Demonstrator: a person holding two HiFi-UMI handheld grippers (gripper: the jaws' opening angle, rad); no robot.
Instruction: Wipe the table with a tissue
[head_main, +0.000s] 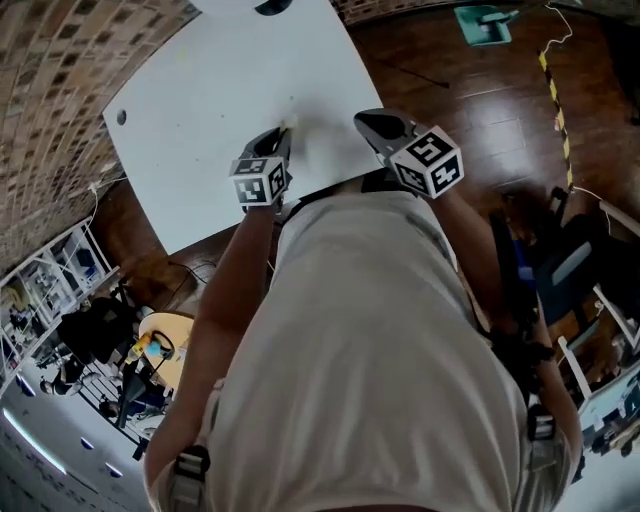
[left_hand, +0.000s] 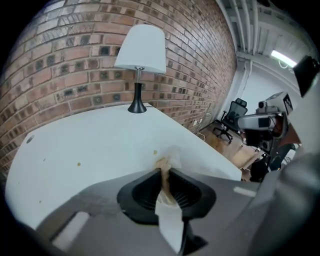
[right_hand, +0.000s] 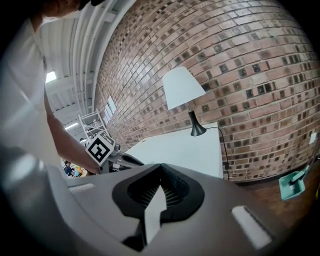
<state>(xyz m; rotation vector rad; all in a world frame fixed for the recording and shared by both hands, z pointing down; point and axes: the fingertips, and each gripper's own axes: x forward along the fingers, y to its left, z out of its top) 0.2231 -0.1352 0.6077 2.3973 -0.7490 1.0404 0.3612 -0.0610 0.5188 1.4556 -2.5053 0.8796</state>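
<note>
left gripper: clamped tight on tissue | tissue: long way runs along jaws, brown dirty tip pokes out front, near white table | right gripper: jaws together, holding nothing

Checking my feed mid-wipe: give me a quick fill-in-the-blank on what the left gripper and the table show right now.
1. The left gripper is shut on a ____ with a brown-stained tip.
2. At the far edge of the table stands a ____ with a white shade.
3. The wall behind the table is made of ____.
Missing words: tissue; lamp; brick.
</note>
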